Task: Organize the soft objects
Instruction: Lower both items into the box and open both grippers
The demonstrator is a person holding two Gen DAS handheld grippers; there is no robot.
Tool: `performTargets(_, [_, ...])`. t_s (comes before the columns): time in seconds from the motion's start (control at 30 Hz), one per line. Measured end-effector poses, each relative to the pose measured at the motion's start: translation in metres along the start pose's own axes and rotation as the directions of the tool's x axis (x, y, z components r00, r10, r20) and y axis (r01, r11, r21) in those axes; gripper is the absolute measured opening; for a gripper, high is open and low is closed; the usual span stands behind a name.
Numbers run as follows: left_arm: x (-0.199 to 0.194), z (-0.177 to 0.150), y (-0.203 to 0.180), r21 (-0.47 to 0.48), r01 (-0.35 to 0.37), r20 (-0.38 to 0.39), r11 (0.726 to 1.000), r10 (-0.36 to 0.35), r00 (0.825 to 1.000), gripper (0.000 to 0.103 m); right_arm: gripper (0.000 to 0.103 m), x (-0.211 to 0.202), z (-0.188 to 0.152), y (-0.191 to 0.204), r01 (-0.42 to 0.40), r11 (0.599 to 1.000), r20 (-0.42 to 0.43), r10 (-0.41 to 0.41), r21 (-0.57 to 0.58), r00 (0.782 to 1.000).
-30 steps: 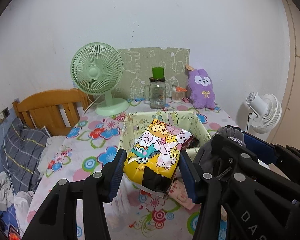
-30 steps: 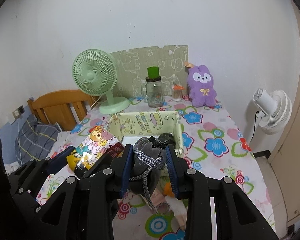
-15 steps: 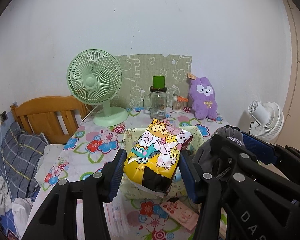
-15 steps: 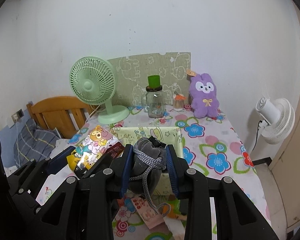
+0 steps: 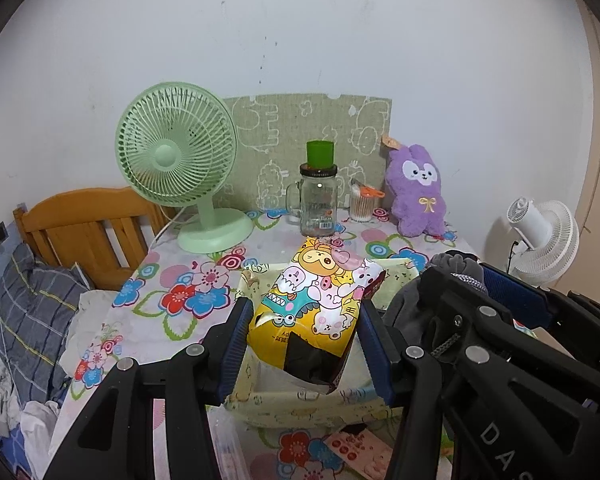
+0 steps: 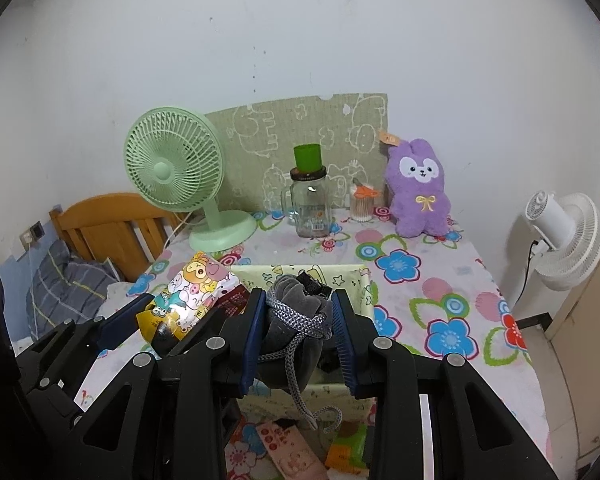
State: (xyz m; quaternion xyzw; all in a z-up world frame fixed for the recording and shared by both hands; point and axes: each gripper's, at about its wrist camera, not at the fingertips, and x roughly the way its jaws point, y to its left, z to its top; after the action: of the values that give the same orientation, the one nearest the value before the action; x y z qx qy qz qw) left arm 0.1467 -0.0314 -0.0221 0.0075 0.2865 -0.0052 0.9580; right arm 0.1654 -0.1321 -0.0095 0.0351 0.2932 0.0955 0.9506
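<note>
My left gripper (image 5: pixel 304 344) is shut on a yellow cartoon-print packet (image 5: pixel 320 304) and holds it over the pale yellow fabric bin (image 5: pixel 300 404). My right gripper (image 6: pixel 298 340) is shut on a grey drawstring pouch (image 6: pixel 296 320), also above the bin (image 6: pixel 364 284); its cord hangs down in front. The packet also shows at the left of the right wrist view (image 6: pixel 188 300). The pouch shows at the right of the left wrist view (image 5: pixel 448 268). A purple plush rabbit (image 6: pixel 418 188) sits at the back of the table.
A green desk fan (image 5: pixel 180 160), a glass jar with a green cup (image 5: pixel 318 196) and a cotton swab pot (image 5: pixel 362 204) stand at the back. A white fan (image 6: pixel 564 236) stands right of the table. A wooden bed frame (image 5: pixel 84 224) is left. Small packets (image 6: pixel 288 448) lie at the front edge.
Both grippers have risen and drawn back with their loads; the bin now sits lower and closer under them. Both grips are unchanged.
</note>
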Motion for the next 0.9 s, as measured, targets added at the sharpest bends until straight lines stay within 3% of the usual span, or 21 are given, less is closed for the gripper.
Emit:
performTargets(0.77, [0.087, 0.002, 0.016, -0.021, -0.001, -0.144, 1.0, -0.002, 0.99, 0.058, 0.037, 0.089, 0.009, 0.0, -0.016, 0.999, -0.086, 0.014, -0.03, 0.996])
performTargets(0.9, [0.092, -0.002, 0.016, -0.02, 0.04, -0.159, 0.999, -0.043, 0.986, 0.062, 0.036, 0.098, 0.009, -0.002, -0.011, 0.999, -0.088, 0.008, -0.033, 0.996])
